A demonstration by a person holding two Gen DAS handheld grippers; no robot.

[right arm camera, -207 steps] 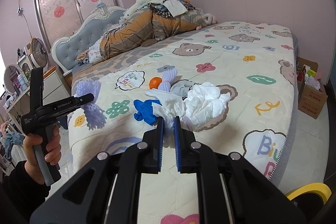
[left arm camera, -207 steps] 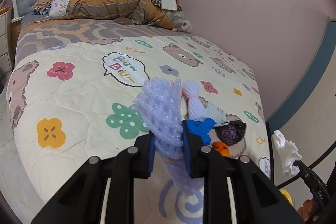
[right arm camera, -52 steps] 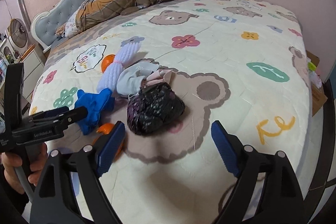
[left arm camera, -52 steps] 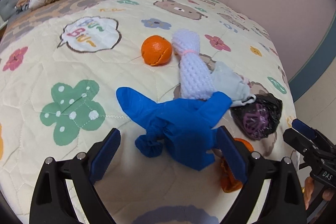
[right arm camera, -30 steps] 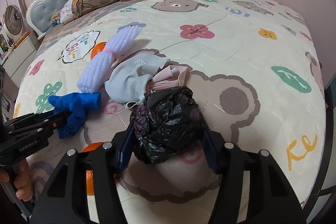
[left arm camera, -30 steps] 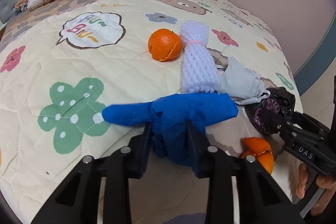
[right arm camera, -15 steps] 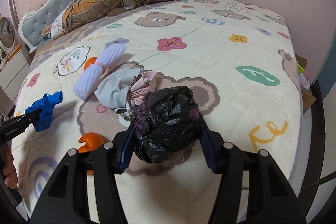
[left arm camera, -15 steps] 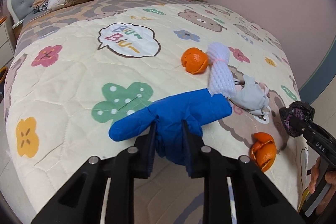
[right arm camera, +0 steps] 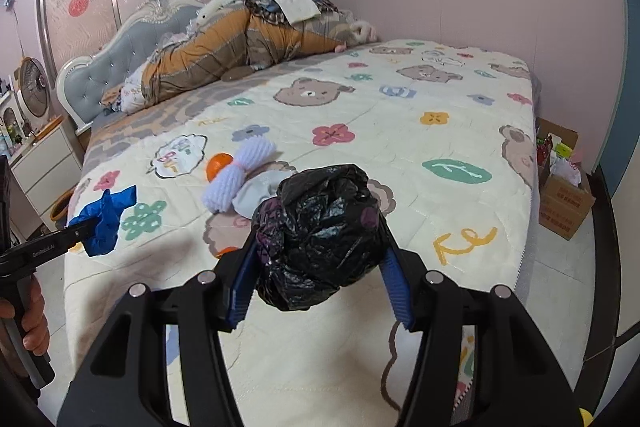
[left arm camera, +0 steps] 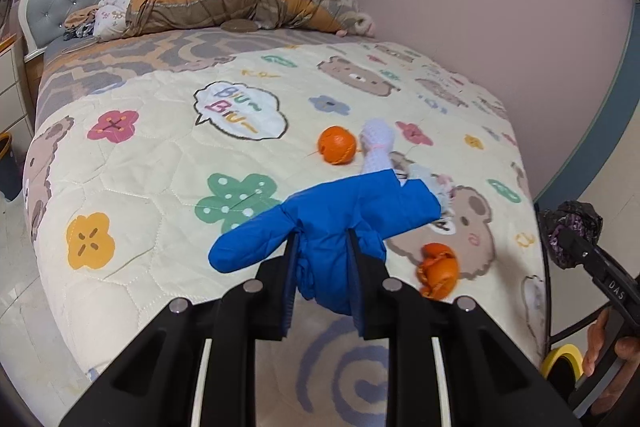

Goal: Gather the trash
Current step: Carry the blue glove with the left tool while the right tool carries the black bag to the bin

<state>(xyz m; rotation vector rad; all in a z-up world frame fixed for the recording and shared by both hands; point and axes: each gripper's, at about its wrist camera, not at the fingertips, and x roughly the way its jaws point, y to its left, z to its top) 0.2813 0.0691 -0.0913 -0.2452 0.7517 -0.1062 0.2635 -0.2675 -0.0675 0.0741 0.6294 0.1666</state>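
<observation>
My left gripper [left arm camera: 322,267] is shut on a blue glove [left arm camera: 332,219] and holds it above the bed's near end; it also shows in the right wrist view [right arm camera: 105,213]. My right gripper [right arm camera: 316,267] is shut on a crumpled black plastic bag [right arm camera: 320,231], lifted off the quilt; the bag also shows in the left wrist view [left arm camera: 572,227]. On the quilt lie a whole orange [left arm camera: 337,149], an orange peel [left arm camera: 438,269], a white foam net sleeve [right arm camera: 240,175] and a grey face mask [right arm camera: 260,193].
The bed [left arm camera: 140,131] has a cartoon quilt with piled bedding [left arm camera: 224,1] at the headboard. A cardboard box of rubbish [right arm camera: 560,183] stands on the floor at the bed's right side. A yellow tape roll [left arm camera: 562,363] lies low right. A white nightstand [right arm camera: 44,159] stands left.
Both grippers have pulled back and up from the quilt, carrying the blue glove and the black bag further from the remaining litter.
</observation>
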